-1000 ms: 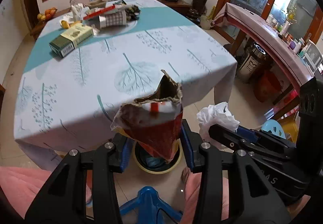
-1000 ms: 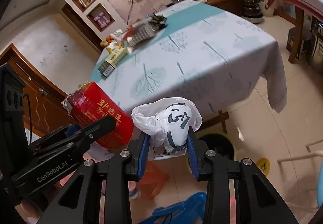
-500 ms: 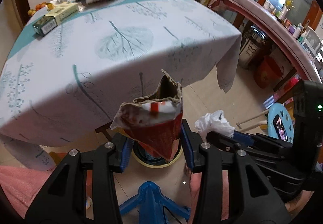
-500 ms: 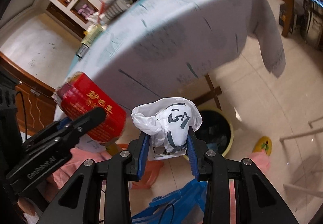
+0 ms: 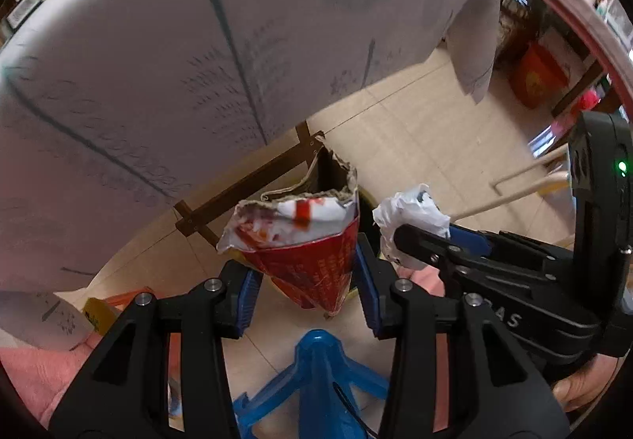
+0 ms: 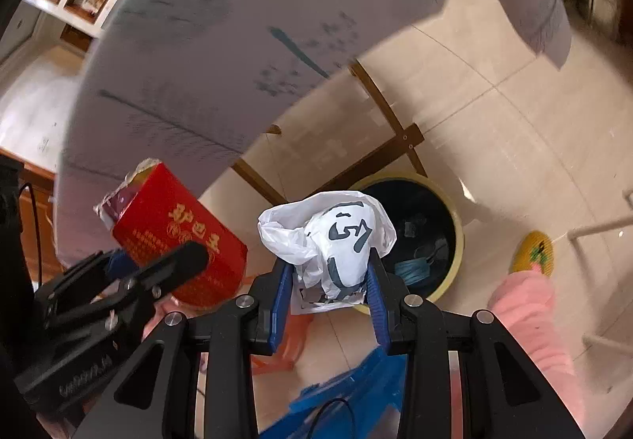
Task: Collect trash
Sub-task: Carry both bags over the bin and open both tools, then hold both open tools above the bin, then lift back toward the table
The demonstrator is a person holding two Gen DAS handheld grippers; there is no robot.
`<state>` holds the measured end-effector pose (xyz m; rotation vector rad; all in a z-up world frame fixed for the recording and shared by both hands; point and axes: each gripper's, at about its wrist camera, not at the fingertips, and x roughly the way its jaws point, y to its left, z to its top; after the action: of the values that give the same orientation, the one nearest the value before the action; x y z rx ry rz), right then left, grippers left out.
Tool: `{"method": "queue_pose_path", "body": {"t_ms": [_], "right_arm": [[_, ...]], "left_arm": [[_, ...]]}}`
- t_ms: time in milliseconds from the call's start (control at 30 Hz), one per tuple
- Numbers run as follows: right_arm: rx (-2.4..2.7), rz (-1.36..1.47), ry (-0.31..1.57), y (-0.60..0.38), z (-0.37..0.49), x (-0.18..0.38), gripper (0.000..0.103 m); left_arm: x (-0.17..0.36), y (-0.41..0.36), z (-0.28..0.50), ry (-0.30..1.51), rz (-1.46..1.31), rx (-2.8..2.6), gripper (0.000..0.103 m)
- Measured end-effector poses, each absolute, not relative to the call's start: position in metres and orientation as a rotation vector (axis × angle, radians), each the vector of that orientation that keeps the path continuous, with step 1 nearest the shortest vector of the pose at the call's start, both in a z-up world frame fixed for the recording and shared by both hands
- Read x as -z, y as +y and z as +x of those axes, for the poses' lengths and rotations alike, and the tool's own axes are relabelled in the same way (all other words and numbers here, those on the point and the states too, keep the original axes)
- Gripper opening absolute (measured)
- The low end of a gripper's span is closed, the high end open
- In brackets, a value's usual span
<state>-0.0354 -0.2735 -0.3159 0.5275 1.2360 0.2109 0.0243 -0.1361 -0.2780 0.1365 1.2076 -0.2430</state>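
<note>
**Both grippers loaded, low beside the table, bin beneath**

Setting: tiled floor (image 6: pixel 494 130) under a table draped in a pale leaf-print tablecloth (image 5: pixel 198 63); wooden table braces show below the hem. A round bin (image 6: pixel 455 241) with a yellow rim and dark inside stands on the floor by the braces; some scraps lie in it. Part of a blue plastic stool (image 5: pixel 320 371) shows at the bottom edge of both views.

Left gripper (image 5: pixel 308 280): fingers partly closed, blue pads pressed on both sides of a torn red carton (image 5: pixel 312 265). The carton's lower corner hangs between the fingers; its ripped open end sticks out beyond the tips. From the right wrist view the same carton (image 6: pixel 178 237) shows gold lettering on its red face.

Right gripper (image 6: pixel 330 280): fingers partly closed on a crumpled white plastic bag (image 6: pixel 336 241) with dark print. The bag bulges out past the fingertips; its lower part sits between the pads. In this view it overlaps the bin's near-left rim.

The two grippers are just beside each other, both angled steeply downward.
</note>
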Motion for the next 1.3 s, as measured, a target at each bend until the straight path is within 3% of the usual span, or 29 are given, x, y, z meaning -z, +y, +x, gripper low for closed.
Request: {"method": "queue_pose_path", "body": {"t_ms": [667, 867, 1033, 1167, 1300], "right_arm": [[-0.161, 0.551, 1.338, -0.285, -0.015, 0.443, 0.037], [-0.141, 0.570, 1.337, -0.293, -0.008, 0.455, 0.045], [-0.115, 0.589, 1.319, -0.297, -0.007, 0.458, 0.060], [-0.107, 0.579, 1.320, -0.295, -0.006, 0.456, 0.061], [-0.095, 0.556, 1.328, -0.291, -0.008, 0.457, 0.061]], "left_arm": [[0.379, -0.141, 0.067, 1.283, 0.164, 0.212, 0.043], [0.393, -0.148, 0.074, 1.305, 0.148, 0.217, 0.049], [0.396, -0.149, 0.074, 1.318, 0.144, 0.206, 0.061], [0.393, -0.147, 0.072, 1.315, 0.145, 0.201, 0.070], [0.392, -0.147, 0.066, 1.322, 0.151, 0.192, 0.071]]}}
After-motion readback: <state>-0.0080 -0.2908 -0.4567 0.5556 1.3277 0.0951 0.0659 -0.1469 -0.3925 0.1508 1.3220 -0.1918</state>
